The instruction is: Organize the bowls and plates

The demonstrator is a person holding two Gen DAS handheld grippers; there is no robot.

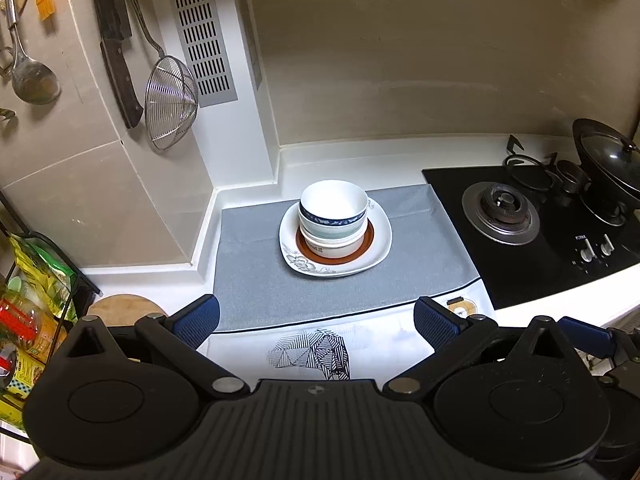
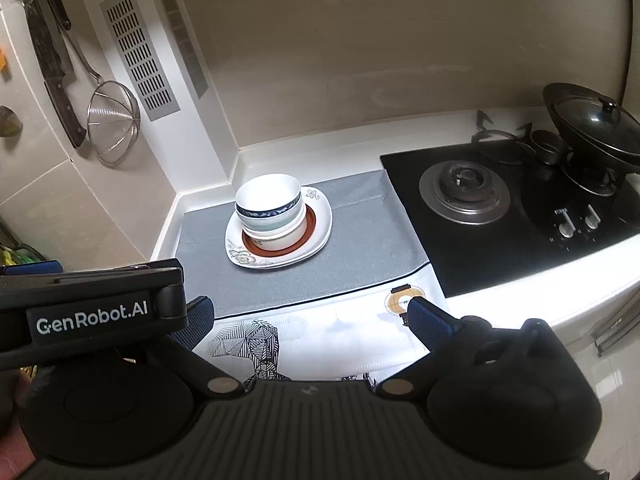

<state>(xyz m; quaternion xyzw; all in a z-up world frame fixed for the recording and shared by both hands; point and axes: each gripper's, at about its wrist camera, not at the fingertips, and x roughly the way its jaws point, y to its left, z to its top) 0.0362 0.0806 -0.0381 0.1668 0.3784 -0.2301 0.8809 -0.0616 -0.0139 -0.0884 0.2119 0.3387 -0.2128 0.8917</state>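
Note:
A stack stands on the grey mat (image 1: 248, 280) (image 2: 360, 248): a squarish white plate with a flower print (image 1: 380, 240) (image 2: 320, 224), a brown-rimmed plate (image 1: 366, 246) (image 2: 311, 224) on it, then nested bowls topped by a white bowl with a blue band (image 1: 334, 204) (image 2: 268, 198). My left gripper (image 1: 316, 320) is open with nothing between its fingers, well in front of the stack over the mat's white printed edge. My right gripper (image 2: 310, 318) is also open and empty, in front and to the right of the stack.
A black gas hob (image 1: 532, 240) (image 2: 520, 232) lies to the right, with a lidded wok (image 1: 608, 164) (image 2: 592, 124) at its back. A strainer (image 1: 170, 100) (image 2: 114, 122), knife and ladle hang on the left wall. A rack with packets (image 1: 36, 292) stands at the far left.

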